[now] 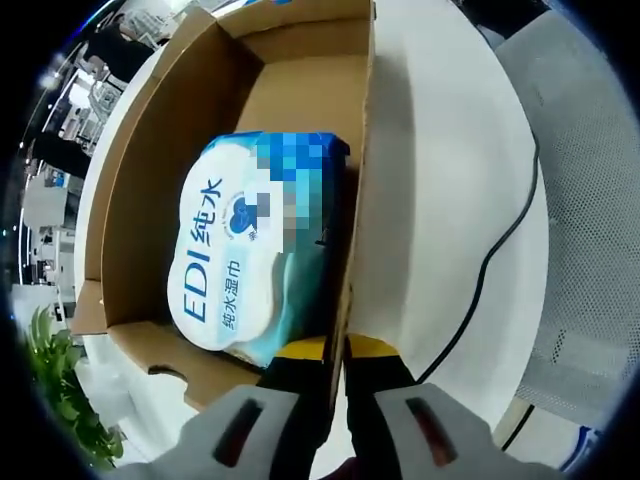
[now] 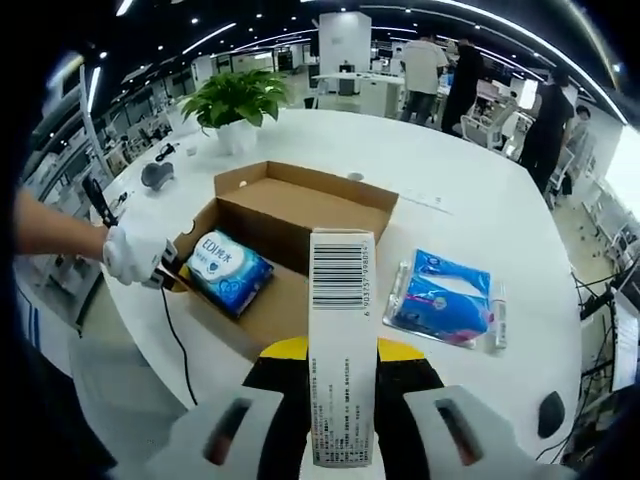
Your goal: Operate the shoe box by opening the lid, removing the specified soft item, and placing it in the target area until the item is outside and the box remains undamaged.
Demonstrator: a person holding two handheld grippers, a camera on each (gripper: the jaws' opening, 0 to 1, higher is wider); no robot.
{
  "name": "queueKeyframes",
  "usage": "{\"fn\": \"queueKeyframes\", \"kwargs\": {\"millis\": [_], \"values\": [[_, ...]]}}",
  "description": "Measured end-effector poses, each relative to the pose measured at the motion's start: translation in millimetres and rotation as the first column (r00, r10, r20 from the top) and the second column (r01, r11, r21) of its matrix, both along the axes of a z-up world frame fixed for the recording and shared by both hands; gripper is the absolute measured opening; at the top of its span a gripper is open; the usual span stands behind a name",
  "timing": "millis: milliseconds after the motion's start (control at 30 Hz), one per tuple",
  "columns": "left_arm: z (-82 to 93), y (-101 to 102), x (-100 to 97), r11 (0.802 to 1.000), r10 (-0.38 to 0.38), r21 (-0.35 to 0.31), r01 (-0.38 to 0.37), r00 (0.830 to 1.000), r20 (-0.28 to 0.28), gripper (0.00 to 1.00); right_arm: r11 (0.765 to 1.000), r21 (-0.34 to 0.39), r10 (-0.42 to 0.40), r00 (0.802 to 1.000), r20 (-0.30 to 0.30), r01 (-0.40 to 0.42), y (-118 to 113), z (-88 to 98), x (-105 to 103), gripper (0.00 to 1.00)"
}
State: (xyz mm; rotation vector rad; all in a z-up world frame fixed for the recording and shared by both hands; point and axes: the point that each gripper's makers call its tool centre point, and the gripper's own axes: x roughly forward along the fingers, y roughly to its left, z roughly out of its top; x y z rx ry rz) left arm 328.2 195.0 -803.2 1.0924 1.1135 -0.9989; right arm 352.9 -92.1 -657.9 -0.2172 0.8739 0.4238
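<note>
My left gripper (image 1: 335,375) pinches the shoe box (image 1: 160,240) wall, steadying it — wipes pack (image 1: 255,240) inside. My right gripper (image 2: 340,400), above the box, clamps a barcoded carton (image 2: 341,340) — lifted clear.

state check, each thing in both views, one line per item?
shoe box: open, lid flap up
wet wipes pack: lying inside the box
left gripper: shut on the box wall
right gripper: shut on the barcoded box
barcoded box: upright, held off the table
blue tissue pack: flat on the table, outside the box
potted plant: upright at the far edge
</note>
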Motion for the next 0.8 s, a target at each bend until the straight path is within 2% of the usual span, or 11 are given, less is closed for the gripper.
{"fn": "queueKeyframes", "kwargs": {"millis": [800], "values": [[-0.6,2,0.0,1.0,-0.005,0.016,0.004,1.0,0.006,0.04,0.989,-0.015,-0.146,0.989,-0.033,0.146,-65,-14.8,-18,0.18]]}}
